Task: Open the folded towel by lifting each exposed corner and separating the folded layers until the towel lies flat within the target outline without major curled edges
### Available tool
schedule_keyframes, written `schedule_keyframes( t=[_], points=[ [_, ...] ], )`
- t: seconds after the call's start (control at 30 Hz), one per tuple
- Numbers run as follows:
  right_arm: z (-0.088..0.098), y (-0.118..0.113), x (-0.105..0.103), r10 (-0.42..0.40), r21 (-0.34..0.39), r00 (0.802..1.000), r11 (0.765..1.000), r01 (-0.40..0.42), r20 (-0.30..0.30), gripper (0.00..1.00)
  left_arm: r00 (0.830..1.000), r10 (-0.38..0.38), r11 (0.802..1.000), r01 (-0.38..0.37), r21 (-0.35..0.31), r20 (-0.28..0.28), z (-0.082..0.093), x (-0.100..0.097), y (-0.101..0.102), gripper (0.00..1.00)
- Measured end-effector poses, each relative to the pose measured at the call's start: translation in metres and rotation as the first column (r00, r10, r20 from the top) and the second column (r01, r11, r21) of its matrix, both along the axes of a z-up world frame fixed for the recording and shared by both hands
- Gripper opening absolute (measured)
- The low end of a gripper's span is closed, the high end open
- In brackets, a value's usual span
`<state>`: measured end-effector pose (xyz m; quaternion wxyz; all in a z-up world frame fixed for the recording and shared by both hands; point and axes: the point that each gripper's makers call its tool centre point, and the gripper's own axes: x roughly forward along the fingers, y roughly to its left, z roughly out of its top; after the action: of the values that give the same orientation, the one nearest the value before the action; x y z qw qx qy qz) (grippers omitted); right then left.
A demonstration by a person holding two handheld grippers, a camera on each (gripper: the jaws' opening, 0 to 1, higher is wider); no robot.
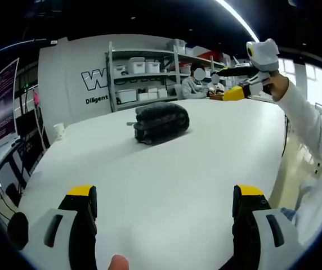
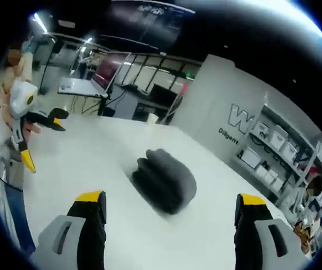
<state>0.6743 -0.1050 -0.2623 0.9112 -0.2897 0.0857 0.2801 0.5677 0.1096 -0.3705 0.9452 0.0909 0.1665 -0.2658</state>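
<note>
A dark grey towel (image 1: 161, 122), folded into a thick bundle, lies on the white table (image 1: 166, 174) past its middle. My left gripper (image 1: 166, 197) hovers over the near part of the table, well short of the towel, jaws wide apart and empty. In the right gripper view the same towel (image 2: 165, 180) sits blurred just ahead of my right gripper (image 2: 169, 205), which is open with nothing held. The right gripper (image 1: 245, 84) appears in the left gripper view at upper right, held in a hand above the table's far side. The left gripper (image 2: 40, 132) shows at left in the right gripper view.
A white cup (image 1: 59, 130) stands near the table's left edge. Shelves with white boxes (image 1: 144, 79) line the back wall, and people sit behind the table. Monitors (image 1: 0, 104) and cables stand off the left side. A white sleeve (image 1: 313, 129) reaches in at right.
</note>
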Motion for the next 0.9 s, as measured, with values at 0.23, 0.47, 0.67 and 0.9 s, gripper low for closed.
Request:
schedule_keyframes(
  t=[0.23, 0.47, 0.67, 0.9],
  points=[
    [-0.007, 0.04, 0.044, 0.035, -0.101, 0.998, 0.994, -0.031, 0.045, 0.98, 1.0, -0.008, 1.0, 0.009, -0.03, 0.009, 0.005, 0.0, 0.0, 1.0],
    [-0.031, 0.062, 0.085, 0.018, -0.179, 0.999, 0.984, -0.011, 0.038, 0.96, 1.0, -0.008, 0.999, 0.008, -0.048, 0.009, 0.005, 0.004, 0.003, 1.0],
    [-0.034, 0.077, 0.112, 0.004, -0.177, 0.997, 0.984, 0.009, 0.074, 0.92, 1.0, -0.012, 0.999, 0.011, -0.049, -0.014, -0.003, 0.003, 0.003, 1.0],
    [-0.042, 0.086, 0.135, -0.016, -0.198, 0.994, 0.98, 0.036, 0.104, 0.81, 1.0, -0.008, 0.998, 0.008, -0.067, 0.002, 0.003, 0.006, 0.004, 1.0]
  ],
)
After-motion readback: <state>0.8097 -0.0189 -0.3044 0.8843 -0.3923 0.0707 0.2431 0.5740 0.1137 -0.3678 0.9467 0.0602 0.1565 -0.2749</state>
